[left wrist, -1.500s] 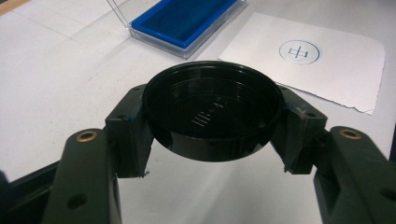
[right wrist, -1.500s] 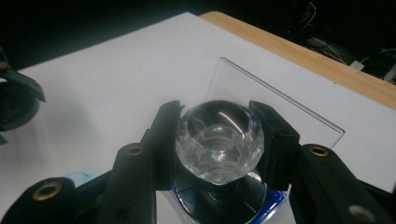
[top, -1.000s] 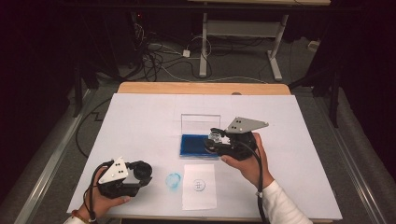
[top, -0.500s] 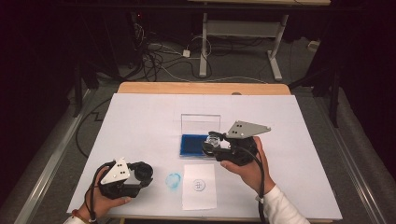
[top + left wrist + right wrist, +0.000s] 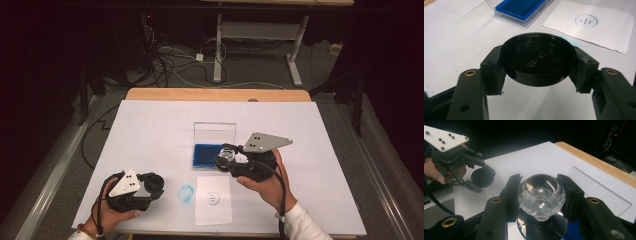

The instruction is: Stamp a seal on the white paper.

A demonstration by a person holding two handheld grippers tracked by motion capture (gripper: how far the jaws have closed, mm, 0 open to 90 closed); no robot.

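The fingers of the left gripper (image 5: 537, 82) are closed on a round black cap (image 5: 537, 62), one pad pressing each side of its rim, so the cap hangs just above the white desk (image 5: 150, 130). In the high view this left gripper (image 5: 150, 187) sits at about seven o'clock on the desk, held in the person's left hand (image 5: 112, 217). Just beside it, toward three o'clock, lies a faint blue ring mark (image 5: 185, 194), and next to that a white paper slip (image 5: 213, 199) printed with a small circled stamp (image 5: 586, 20).

The fingers of the right gripper (image 5: 541, 195) are clamped on a clear glass-like knob (image 5: 541, 195), which tops a round stamp whose dark base (image 5: 541, 227) shows below it. In the high view the right gripper (image 5: 227, 159), in the right hand (image 5: 265, 185), holds this stamp at the near right corner of the blue ink pad (image 5: 205, 155); whether the base touches the pad I cannot tell. The pad lies near the desk's centre, its clear lid (image 5: 215, 133) standing open at its twelve o'clock edge.
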